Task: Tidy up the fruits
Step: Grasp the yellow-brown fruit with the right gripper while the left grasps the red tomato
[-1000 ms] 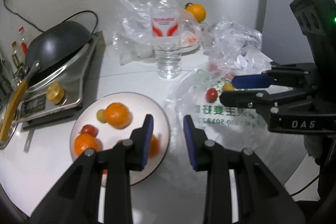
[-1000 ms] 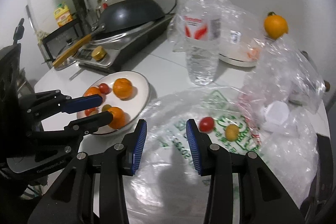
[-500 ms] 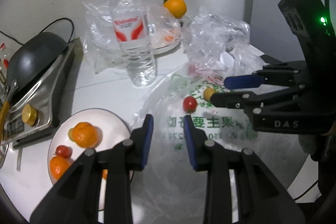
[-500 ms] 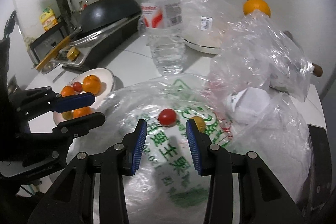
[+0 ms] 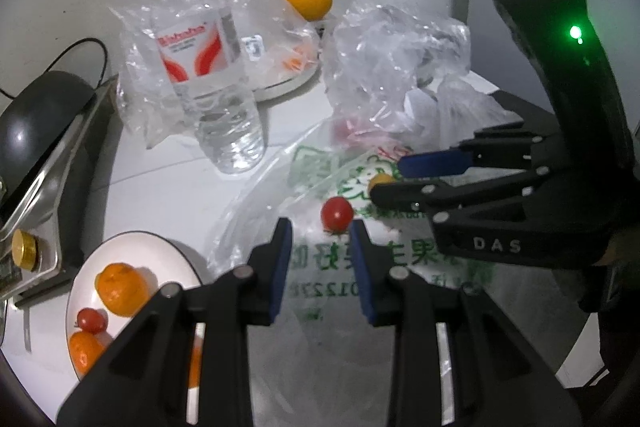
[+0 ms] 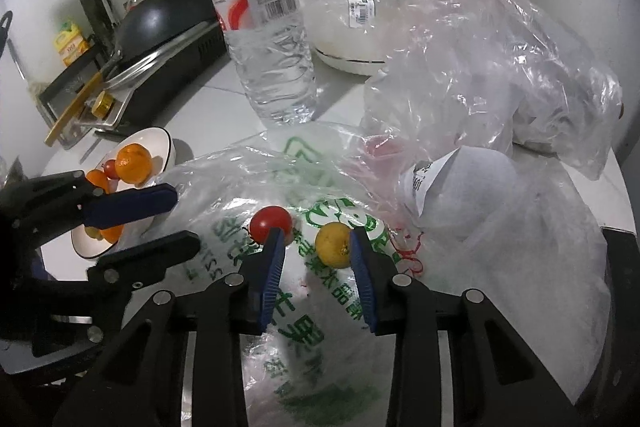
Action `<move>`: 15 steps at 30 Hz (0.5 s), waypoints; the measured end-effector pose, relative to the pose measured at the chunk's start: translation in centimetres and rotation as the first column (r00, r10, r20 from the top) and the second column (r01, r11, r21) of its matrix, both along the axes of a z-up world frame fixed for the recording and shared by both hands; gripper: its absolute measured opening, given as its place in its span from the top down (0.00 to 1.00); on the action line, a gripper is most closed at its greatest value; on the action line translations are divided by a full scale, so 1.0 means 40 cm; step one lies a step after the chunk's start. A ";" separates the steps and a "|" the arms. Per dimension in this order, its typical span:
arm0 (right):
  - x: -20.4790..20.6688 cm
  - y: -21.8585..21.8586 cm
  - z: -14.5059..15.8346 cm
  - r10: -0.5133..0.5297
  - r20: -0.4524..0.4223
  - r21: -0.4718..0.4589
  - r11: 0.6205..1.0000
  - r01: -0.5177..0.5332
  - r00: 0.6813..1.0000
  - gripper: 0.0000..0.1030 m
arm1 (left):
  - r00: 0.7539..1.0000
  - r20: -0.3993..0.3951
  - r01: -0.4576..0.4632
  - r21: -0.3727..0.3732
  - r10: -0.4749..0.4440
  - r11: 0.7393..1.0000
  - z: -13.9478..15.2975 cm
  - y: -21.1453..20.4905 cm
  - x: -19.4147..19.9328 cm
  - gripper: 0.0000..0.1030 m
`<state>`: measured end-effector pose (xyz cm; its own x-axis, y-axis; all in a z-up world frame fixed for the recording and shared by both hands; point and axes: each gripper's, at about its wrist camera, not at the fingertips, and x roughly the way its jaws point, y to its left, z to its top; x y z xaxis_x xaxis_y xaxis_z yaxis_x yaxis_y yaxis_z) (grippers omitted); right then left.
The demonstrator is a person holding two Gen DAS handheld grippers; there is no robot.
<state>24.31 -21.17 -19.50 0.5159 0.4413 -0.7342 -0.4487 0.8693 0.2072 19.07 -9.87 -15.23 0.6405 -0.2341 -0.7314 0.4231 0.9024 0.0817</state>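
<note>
On the printed plastic bag [image 6: 304, 323], both tools spread.
Right tool [image 6: 318, 243] straddles the yellow fruit [image 6: 334, 243]; left tool [image 5: 320, 233] sits just short of the cherry tomato [image 5: 337, 213].

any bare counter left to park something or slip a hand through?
Bare counter shows between the stove, water bottle and plate. Crowded: both grippers over the printed bag, crumpled bags at the right and back.
</note>
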 end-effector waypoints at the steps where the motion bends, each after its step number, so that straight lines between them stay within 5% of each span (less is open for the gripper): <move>1: 0.002 -0.001 -0.001 0.001 -0.002 0.003 1.000 -0.001 1.000 0.65 | 1.000 -0.003 0.004 0.002 -0.004 1.000 -0.003 -0.003 0.004 0.70; 15: 0.036 -0.010 -0.029 0.002 -0.032 0.007 1.000 -0.002 0.999 0.71 | 0.995 -0.076 0.065 0.059 -0.060 0.996 -0.053 -0.058 0.072 0.70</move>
